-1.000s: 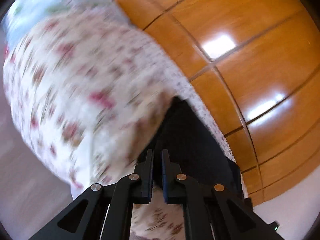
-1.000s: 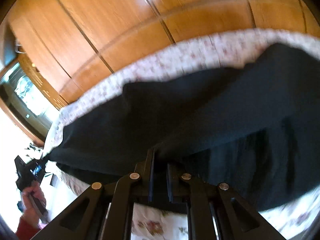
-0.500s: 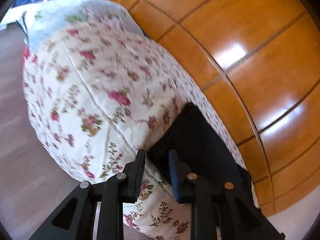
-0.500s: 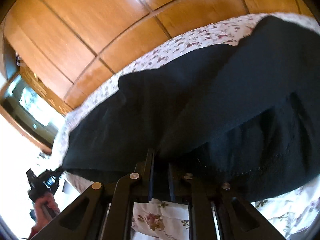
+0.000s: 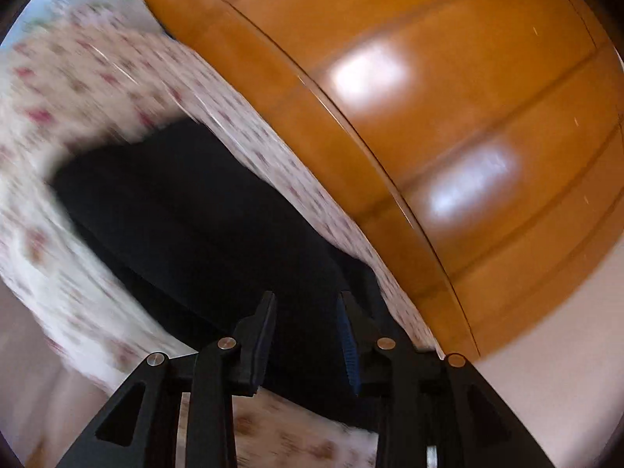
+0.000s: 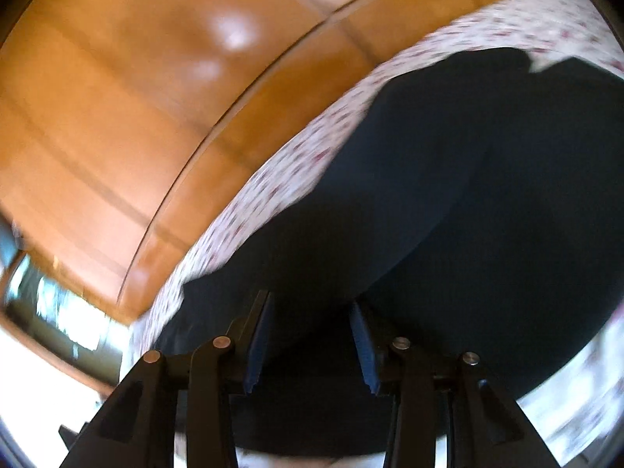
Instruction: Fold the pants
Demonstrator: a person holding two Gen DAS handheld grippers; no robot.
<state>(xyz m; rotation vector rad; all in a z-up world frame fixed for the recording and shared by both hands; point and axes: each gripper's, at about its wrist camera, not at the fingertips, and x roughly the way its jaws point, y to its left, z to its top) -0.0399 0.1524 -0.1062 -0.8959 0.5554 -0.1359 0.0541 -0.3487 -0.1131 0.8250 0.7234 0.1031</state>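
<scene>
Pants (image 5: pixel 202 226), black, folded on floral bedspread (image 5: pixel 70 89)

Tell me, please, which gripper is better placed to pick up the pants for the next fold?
Probably the right gripper: it is open, and the fold ridge of the black pants runs between its fingers. The left gripper, also open, faces flat cloth.

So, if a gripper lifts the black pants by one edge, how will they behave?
The pants would probably droop limply, since they lie flat following the flowered bedcover. They seem light, thin cloth. The folded layers may slide apart, though blur hides the texture.
</scene>
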